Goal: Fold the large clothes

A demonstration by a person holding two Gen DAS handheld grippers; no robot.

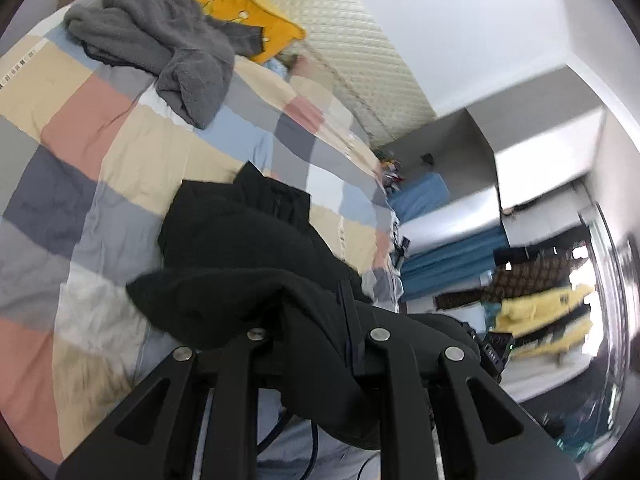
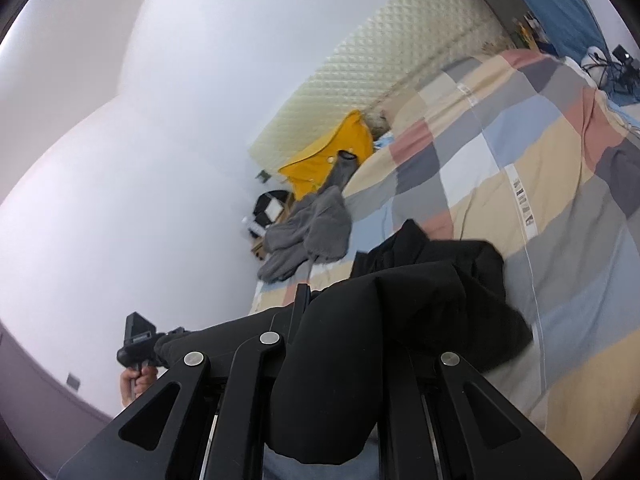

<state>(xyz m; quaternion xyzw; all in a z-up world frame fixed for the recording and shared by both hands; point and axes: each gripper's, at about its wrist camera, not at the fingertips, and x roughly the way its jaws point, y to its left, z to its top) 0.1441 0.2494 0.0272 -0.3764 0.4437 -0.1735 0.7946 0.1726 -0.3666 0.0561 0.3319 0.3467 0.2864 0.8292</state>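
A black garment [image 1: 240,240] lies bunched on the checkered quilt [image 1: 120,160], and its near edge is lifted off the bed. My left gripper [image 1: 312,320] is shut on that edge, and cloth drapes over its fingers and hides the tips. In the right wrist view the same black garment [image 2: 440,288] hangs over my right gripper [image 2: 340,320], which is shut on it. The left gripper's body [image 2: 138,340] and the hand [image 2: 134,384] holding it show at the lower left of that view.
A grey fleece garment [image 1: 172,40] and a yellow garment [image 1: 240,0] lie at the far end of the bed by the padded cream headboard [image 1: 360,60]. Hanging clothes [image 1: 540,300] and blue fabric [image 1: 448,256] stand beyond the bed's side.
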